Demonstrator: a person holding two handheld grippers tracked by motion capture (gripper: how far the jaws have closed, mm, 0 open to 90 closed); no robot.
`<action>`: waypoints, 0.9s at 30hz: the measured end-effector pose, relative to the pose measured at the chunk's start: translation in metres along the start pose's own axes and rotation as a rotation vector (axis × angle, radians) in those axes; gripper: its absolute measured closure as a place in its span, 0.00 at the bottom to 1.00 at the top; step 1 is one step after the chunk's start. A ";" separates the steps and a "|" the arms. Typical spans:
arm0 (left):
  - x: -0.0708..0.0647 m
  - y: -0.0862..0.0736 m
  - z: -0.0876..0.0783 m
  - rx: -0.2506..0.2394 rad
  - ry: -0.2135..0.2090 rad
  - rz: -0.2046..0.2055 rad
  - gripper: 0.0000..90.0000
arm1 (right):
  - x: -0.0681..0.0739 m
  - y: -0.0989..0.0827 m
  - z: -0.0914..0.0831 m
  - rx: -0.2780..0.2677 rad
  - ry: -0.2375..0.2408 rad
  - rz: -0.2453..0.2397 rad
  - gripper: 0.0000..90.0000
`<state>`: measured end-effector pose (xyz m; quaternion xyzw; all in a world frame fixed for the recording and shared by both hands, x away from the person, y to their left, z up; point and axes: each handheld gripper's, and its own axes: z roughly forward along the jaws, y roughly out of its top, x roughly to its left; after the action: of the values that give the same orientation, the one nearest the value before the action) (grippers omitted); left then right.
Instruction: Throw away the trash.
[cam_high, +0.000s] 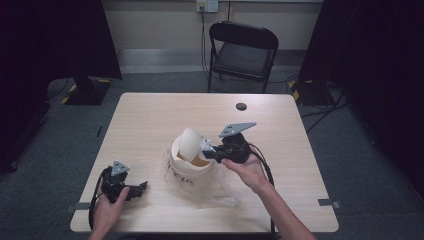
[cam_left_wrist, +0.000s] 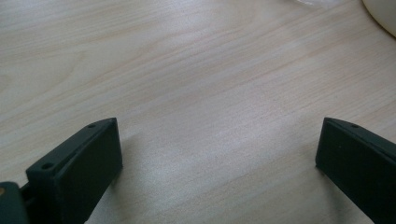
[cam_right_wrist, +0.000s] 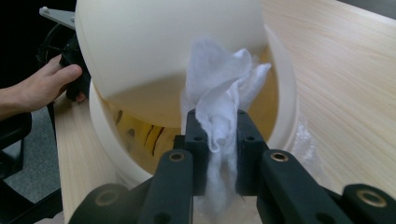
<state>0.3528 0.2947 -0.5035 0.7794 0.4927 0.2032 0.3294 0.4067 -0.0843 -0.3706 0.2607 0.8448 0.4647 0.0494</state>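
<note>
Right gripper (cam_right_wrist: 217, 140) fingers pinch a white tissue (cam_right_wrist: 224, 93) against the cream bowl (cam_right_wrist: 159, 51) — left gripper (cam_left_wrist: 219, 154) fingers spread wide, empty.

Crumpled white tissue (cam_right_wrist: 219, 107), matt wood table (cam_high: 150, 120).

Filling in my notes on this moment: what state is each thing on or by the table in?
Right gripper: shut on the tissue.
Tissue: crumpled, pinched, at the bin's opening.
Bin: upright on the table.
Lid: tilted open.
Left gripper: open, nothing between its jaws.
Plastic bag: crumpled beside the bin.
Chair: unfolded, vacant.
</note>
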 end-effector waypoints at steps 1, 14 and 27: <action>0.000 0.000 0.000 0.000 0.000 0.000 0.00 | 0.000 0.000 0.002 0.002 0.001 0.002 0.89; 0.000 0.000 0.000 -0.001 0.000 0.000 0.00 | 0.001 0.004 0.023 0.071 0.010 -0.016 0.88; 0.000 0.000 0.000 0.000 0.000 0.000 0.00 | 0.009 0.010 0.034 0.126 -0.030 -0.086 0.79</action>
<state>0.3528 0.2947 -0.5035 0.7793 0.4927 0.2032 0.3297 0.4141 -0.0504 -0.3803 0.2335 0.8820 0.4040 0.0653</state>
